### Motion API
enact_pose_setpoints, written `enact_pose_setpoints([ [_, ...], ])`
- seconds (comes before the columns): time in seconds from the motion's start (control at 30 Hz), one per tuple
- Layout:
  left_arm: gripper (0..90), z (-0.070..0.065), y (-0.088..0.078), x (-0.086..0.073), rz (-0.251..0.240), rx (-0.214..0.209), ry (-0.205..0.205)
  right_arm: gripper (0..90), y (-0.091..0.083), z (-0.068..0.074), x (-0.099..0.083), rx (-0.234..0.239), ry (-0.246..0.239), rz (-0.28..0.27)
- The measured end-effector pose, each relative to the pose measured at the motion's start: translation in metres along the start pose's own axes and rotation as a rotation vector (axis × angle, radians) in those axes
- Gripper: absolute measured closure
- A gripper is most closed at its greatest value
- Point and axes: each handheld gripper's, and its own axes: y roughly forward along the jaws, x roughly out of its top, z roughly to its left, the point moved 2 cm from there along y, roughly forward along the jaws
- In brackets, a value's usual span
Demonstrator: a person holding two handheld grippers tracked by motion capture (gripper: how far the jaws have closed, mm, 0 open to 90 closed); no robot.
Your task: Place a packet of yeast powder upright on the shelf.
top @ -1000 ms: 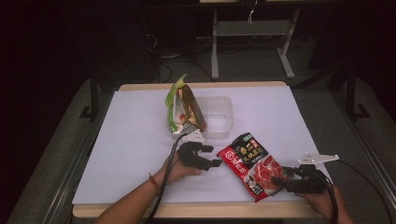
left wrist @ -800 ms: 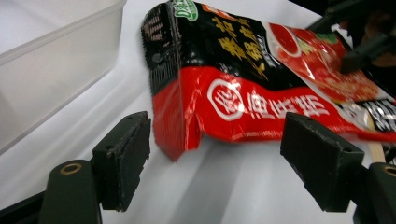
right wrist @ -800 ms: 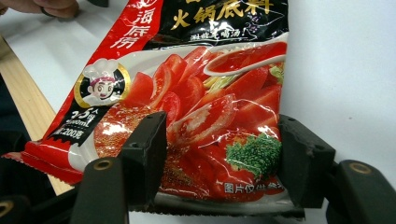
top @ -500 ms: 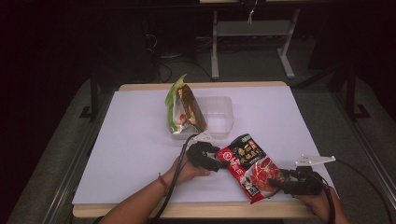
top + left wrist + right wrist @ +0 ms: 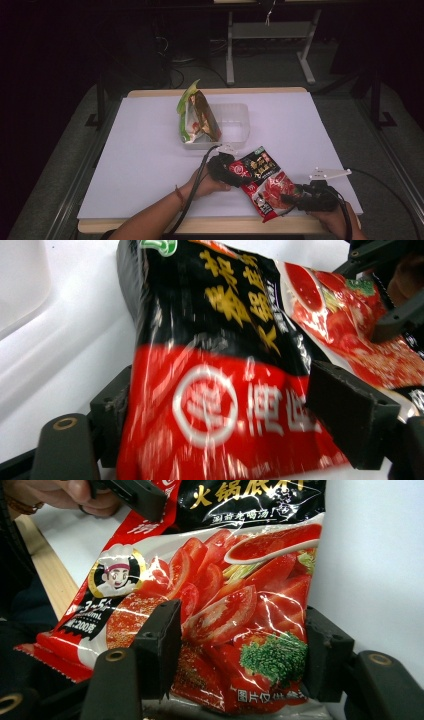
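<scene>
A red and black soup-base packet (image 5: pixel 262 182) with tomato pictures lies slanted near the table's front edge. Its upper black end (image 5: pixel 225 405) sits between the jaws of my left gripper (image 5: pixel 232 174), which have just been opening and stand wide around it (image 5: pixel 230 415). My right gripper (image 5: pixel 289 198) comes in from the right at the packet's lower red end (image 5: pixel 235 605). Its jaws have been closing and its pads press the packet's two sides (image 5: pixel 242 645). The right gripper view also shows the left gripper's jaw (image 5: pixel 135 495) and the hand behind it.
A clear plastic tray (image 5: pixel 237 125) stands at the table's middle, with a green and brown bag (image 5: pixel 197 117) leaning upright in its left end. The white table top ends in a wooden front edge (image 5: pixel 150 227) just below both hands.
My left gripper has slid right from the bare table onto the packet's upper end. The packet and the right gripper have hardly moved.
</scene>
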Motion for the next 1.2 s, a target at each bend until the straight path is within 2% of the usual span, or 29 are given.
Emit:
enact_pose_setpoints([
  [0.13, 20.0, -0.003, 0.003, 0.001, 0.002, 0.030, 0.031, 40.8, 0.005, 0.004, 0.001, 0.003, -0.006, 0.000],
  [0.2, 24.3, -0.003, 0.001, 0.001, -0.009, 0.041, 0.030, 40.9, 0.006, 0.004, 0.002, -0.001, -0.005, -0.003],
  [0.3, 37.9, 0.000, -0.002, 0.001, -0.041, 0.059, 0.010, 40.8, 0.008, 0.005, 0.002, -0.004, -0.010, -0.010],
  [0.37, 49.5, 0.001, -0.004, 0.001, -0.051, 0.078, 0.018, 40.8, 0.009, 0.005, 0.003, -0.002, -0.010, -0.013],
  [0.43, 61.5, 0.001, -0.006, 0.000, -0.058, 0.115, 0.068, 40.6, 0.008, 0.006, 0.003, -0.002, -0.019, -0.015],
  [0.5, 74.1, 0.003, -0.009, 0.000, -0.080, 0.129, 0.060, 40.2, 0.008, 0.006, 0.003, -0.001, -0.017, -0.019],
  [0.57, 82.4, 0.004, -0.011, 0.000, -0.104, 0.155, 0.102, 40.0, 0.008, 0.007, 0.003, 0.000, -0.018, -0.018],
  [0.6, 86.4, 0.006, -0.012, -0.001, -0.107, 0.150, 0.107, 39.6, 0.008, 0.007, 0.003, -0.001, -0.020, -0.018],
  [0.63, 86.5, 0.007, -0.012, 0.000, -0.111, 0.141, 0.096, 39.2, 0.008, 0.007, 0.002, -0.002, -0.023, -0.018],
  [0.73, 86.9, 0.006, -0.013, -0.001, -0.118, 0.155, 0.112, 37.9, 0.006, 0.008, 0.003, -0.010, -0.042, -0.009],
  [0.8, 86.8, 0.006, -0.014, -0.001, -0.124, 0.153, 0.105, 37.8, 0.002, 0.008, 0.002, -0.023, -0.073, 0.003],
  [0.9, 87.0, 0.007, -0.015, -0.001, -0.121, 0.157, 0.114, 39.1, -0.007, 0.007, 0.001, -0.030, -0.093, 0.022],
  [1.07, 87.6, 0.008, -0.016, -0.001, -0.112, 0.161, 0.137, 43.8, -0.021, 0.003, -0.001, -0.017, -0.081, 0.033],
  [1.2, 87.6, 0.012, -0.020, -0.001, -0.117, 0.172, 0.129, 47.9, -0.024, 0.003, -0.001, 0.014, -0.069, 0.047],
])
